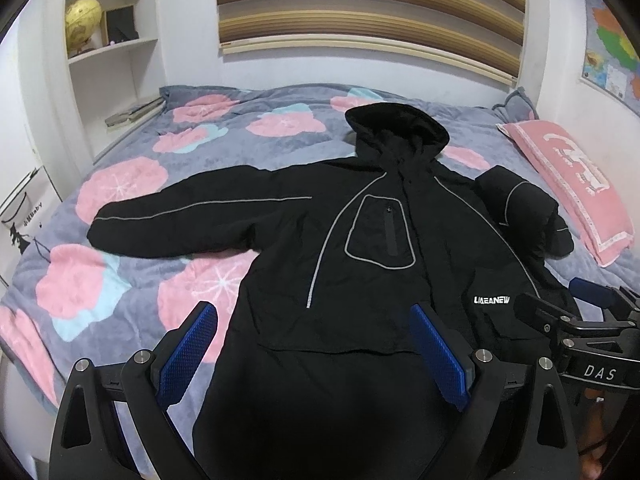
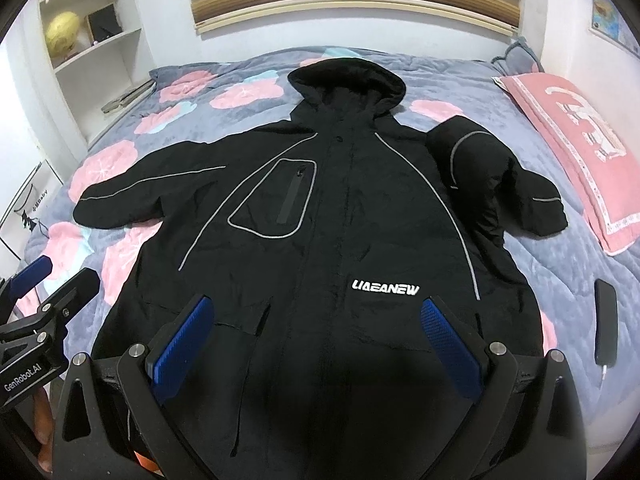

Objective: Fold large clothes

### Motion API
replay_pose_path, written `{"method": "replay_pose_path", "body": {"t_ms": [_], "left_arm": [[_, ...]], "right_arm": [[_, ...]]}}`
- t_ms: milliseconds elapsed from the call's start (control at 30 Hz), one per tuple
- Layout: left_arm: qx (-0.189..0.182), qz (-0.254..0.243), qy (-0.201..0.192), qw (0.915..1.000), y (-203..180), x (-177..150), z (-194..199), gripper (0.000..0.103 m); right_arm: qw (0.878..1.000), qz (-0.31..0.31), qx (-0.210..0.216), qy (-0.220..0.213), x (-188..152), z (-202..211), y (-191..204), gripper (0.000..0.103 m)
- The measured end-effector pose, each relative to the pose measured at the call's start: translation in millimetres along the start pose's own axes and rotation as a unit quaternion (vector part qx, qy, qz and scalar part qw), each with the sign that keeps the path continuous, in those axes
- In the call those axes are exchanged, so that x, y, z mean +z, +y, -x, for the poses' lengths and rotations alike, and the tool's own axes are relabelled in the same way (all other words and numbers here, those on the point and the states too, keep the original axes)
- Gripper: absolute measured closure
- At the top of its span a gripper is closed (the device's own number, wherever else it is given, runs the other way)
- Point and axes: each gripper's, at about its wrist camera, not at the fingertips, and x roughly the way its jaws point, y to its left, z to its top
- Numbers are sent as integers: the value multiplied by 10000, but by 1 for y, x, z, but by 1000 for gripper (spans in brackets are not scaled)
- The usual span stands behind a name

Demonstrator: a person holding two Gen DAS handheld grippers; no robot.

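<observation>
A large black hooded jacket (image 1: 360,248) with grey piping and a white logo lies front up on the bed; it also shows in the right wrist view (image 2: 340,240). Its left sleeve (image 1: 180,220) is stretched out flat. Its right sleeve (image 2: 492,176) is bunched and folded up near the pillow. My left gripper (image 1: 316,316) is open and empty above the jacket's lower left part. My right gripper (image 2: 316,312) is open and empty above the lower front, below the logo. Each gripper shows at the edge of the other's view.
The bed has a grey quilt (image 1: 120,280) with pink flowers. A pink pillow (image 2: 572,140) lies at the right. A black phone (image 2: 605,324) with a cable lies on the quilt right of the jacket's hem. White shelves (image 1: 108,40) stand at the back left.
</observation>
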Motion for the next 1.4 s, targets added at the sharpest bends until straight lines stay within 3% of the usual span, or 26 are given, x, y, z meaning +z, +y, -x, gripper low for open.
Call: {"method": "replay_pose_path", "body": {"t_ms": [233, 333, 467, 533, 700, 867, 967, 1067, 1167, 1233, 1400], "left_arm": [[53, 111, 104, 9999, 14, 3, -19, 6], [102, 162, 152, 9997, 22, 5, -30, 6], [165, 230, 187, 9994, 33, 8, -44, 6], [145, 272, 166, 9994, 43, 10, -53, 6], [314, 727, -11, 9969, 111, 15, -83, 6], [854, 1714, -310, 9810, 233, 23, -118, 6], [994, 2106, -336, 9719, 293, 28, -143, 6], [833, 2571, -369, 9621, 347, 33, -167, 6], [632, 3284, -323, 9419, 397, 35, -196, 6], [675, 3531, -243, 9328, 416, 34, -213, 6], [949, 3620, 65, 9273, 436, 35, -254, 7]], "right_arm": [[9997, 226, 28, 49, 12, -26, 17, 0], [9993, 283, 235, 73, 22, -40, 24, 0], [9977, 324, 581, -119, 39, -60, 31, 0], [9977, 364, 510, -271, 46, -74, 31, 0], [9983, 327, 315, -368, 50, -128, 18, 0], [9980, -191, 599, -60, 36, -181, -7, 0], [9975, -309, 620, 127, 27, -200, -13, 0], [9979, -237, 596, 80, 24, -204, -10, 0], [9990, -8, 436, 64, 19, -206, -1, 0], [9995, 144, 268, 23, 16, -208, 5, 0], [9995, 220, 217, 26, 14, -213, 5, 0]]}}
